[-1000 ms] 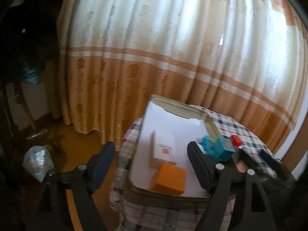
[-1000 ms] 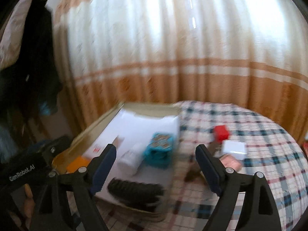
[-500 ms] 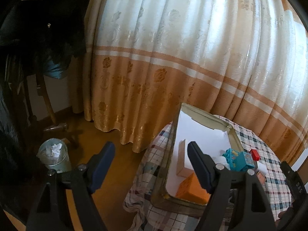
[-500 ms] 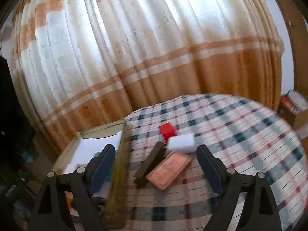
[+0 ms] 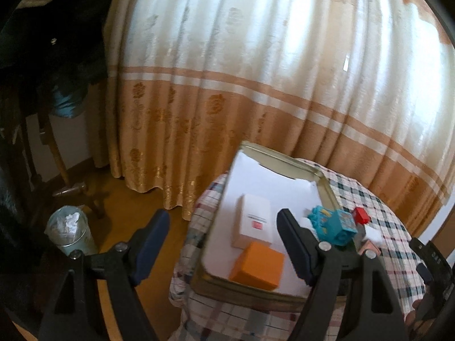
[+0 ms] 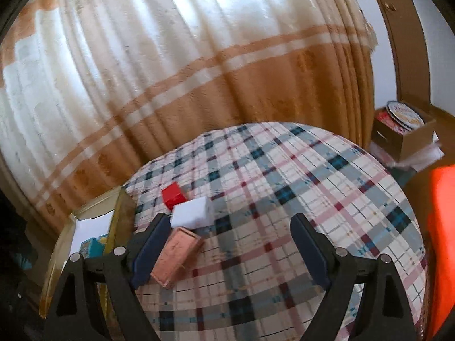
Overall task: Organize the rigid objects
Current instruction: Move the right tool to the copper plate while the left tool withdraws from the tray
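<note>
With both tongs spread and empty, we judge our right tongs (image 6: 227, 244) next fetch the pink box (image 6: 176, 255) from the worktop (image 6: 312, 187) into the tray (image 5: 327, 183)

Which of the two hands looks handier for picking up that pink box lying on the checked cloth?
Probably the right: its open gripper hangs beside the pink box, while the left gripper faces the tray.
</note>
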Motion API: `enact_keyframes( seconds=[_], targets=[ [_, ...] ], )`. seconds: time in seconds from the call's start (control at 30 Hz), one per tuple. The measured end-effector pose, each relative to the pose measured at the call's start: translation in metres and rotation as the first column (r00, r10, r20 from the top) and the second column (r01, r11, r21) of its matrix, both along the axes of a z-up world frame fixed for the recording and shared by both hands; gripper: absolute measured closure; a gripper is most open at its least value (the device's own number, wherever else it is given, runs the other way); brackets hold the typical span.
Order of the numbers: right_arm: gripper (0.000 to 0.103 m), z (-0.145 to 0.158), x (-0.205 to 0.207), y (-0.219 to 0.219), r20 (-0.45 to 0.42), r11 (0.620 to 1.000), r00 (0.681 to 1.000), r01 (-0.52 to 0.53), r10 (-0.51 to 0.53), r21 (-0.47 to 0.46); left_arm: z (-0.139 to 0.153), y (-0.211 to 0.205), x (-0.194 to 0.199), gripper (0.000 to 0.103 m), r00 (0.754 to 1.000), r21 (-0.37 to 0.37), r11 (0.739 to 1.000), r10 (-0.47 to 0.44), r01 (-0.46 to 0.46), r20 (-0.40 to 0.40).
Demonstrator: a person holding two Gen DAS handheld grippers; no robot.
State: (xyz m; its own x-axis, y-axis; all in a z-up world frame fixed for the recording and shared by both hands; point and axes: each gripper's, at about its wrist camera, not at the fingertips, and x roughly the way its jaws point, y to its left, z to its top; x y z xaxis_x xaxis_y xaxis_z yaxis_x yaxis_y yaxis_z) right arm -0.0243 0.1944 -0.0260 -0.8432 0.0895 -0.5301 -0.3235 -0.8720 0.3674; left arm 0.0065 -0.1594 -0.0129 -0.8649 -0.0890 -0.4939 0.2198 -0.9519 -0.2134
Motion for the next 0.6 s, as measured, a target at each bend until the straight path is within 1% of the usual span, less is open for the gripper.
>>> enact_keyframes(
  seconds=[0.07,0.17,0.33,0.6],
  targets=[
    [0.015,-0.002,-0.002,0.006,0.021,1.0,1.0,0.001,-0.001,0.001,0.001,0.008,0.0,0.024,1.0,-0.006,1.0,-0.025,0.025,-0.001],
    [0.015,-0.003,-0.001,0.012,0.028,1.0,1.0,0.009,-0.009,0.006,0.002,0.019,-0.001,0.024,0.998,-0.025,0.998,-0.057,0.057,-0.003],
    [0.015,-0.007,-0.002,0.02,0.054,1.0,0.998,0.013,-0.012,-0.02,0.003,0.036,0.0,0.024,0.994,-0.045,0.993,-0.113,0.112,-0.006],
    [0.015,-0.01,-0.006,0.018,0.078,1.0,0.997,-0.016,0.018,-0.025,0.005,0.065,0.004,0.023,0.978,-0.094,0.974,-0.206,0.204,-0.012]
  ],
)
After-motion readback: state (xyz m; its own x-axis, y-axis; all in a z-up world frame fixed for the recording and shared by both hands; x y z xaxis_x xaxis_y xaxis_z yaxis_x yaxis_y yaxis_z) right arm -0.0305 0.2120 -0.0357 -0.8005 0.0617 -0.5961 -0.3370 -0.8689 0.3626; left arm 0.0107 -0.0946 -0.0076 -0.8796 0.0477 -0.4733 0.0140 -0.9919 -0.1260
